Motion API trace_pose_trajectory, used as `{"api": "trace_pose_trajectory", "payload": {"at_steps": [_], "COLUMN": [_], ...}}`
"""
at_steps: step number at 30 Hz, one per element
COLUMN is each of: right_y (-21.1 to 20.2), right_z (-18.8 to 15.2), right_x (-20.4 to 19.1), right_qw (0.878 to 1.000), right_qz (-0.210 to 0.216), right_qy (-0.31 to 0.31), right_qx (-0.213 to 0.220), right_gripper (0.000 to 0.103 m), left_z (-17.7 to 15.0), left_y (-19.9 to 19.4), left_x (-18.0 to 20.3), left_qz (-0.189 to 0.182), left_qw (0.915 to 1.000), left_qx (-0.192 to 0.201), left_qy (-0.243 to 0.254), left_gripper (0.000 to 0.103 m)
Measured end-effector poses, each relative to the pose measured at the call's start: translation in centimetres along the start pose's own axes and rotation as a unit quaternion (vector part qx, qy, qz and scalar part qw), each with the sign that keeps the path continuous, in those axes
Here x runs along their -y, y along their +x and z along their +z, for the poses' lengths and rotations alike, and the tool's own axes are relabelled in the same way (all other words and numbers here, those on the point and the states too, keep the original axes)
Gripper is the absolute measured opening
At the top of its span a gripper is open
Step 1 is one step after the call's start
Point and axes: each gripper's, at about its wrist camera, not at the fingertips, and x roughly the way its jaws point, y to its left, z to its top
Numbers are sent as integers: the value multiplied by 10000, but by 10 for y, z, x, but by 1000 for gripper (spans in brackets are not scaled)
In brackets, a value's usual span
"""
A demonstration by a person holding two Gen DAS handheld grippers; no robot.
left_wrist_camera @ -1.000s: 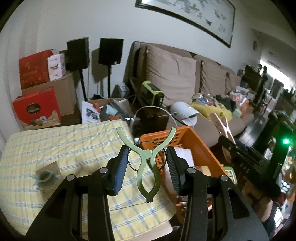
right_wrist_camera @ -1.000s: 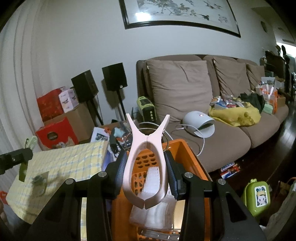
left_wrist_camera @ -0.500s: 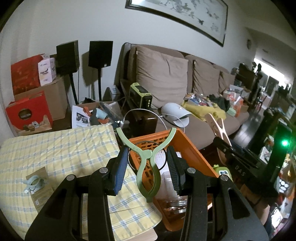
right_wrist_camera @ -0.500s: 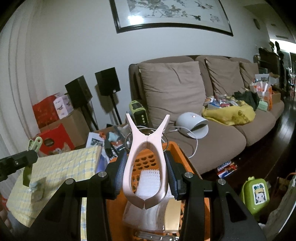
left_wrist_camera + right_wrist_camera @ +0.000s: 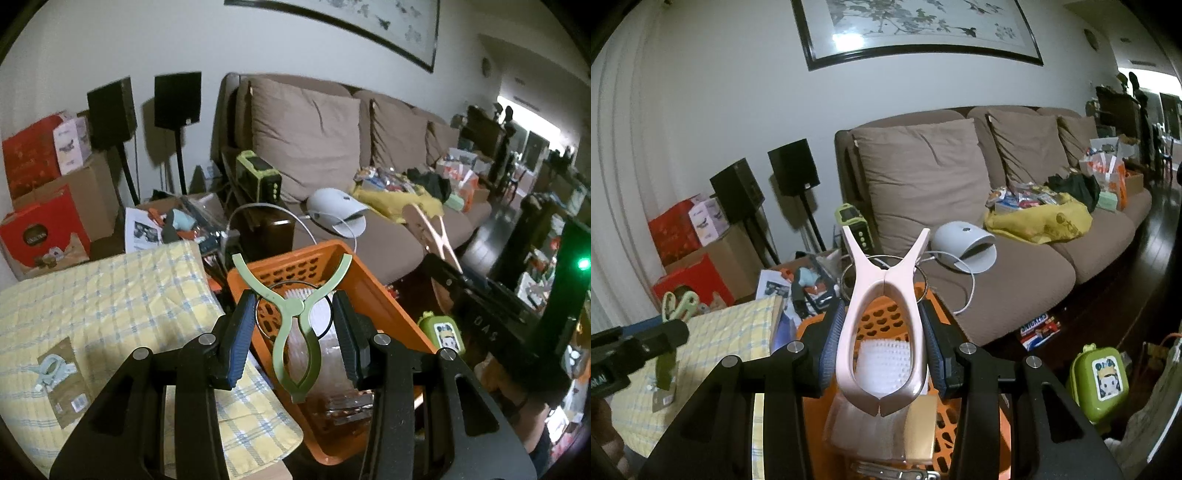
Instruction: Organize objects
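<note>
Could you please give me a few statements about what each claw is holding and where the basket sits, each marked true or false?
1. The left claw holds a green plastic clothes clip. True.
2. The right claw is empty. False: it grips a pale pink plastic clothes clip.
3. The orange perforated plastic basket stands beside the yellow checked cloth. True.
4. The basket is empty. False: a white bristle brush and other items lie inside.
5. A small blue clip on brown card lies on the cloth. True.

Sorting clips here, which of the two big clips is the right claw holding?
The pink clip, squeezed in the right claw; the green clip is in the left claw.
</note>
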Motion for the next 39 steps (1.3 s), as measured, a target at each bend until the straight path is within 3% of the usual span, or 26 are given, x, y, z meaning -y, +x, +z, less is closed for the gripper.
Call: {"api": "trace_pose_trajectory", "payload": {"at_steps": [10, 15, 39], "right_y": [-1, -2, 5], "right_z": [2, 2, -5], "right_x": [21, 36, 70], "right_qw": [9996, 9971, 9946], "right_qz": [-66, 238, -33], "right_qy": [287, 715, 953], "right_qx": [-19, -68, -420], "right_gripper": [41, 41, 41], "left_z": [-4, -4, -10], "left_y": [15, 27, 68], "left_x": [14, 19, 49], "left_qz": [-233, -331, -502], "left_qw": [9996, 9986, 9949], "left_qx": [-188, -420, -869], "left_qy": [-8, -12, 73], "left_gripper": [39, 39, 39]}}
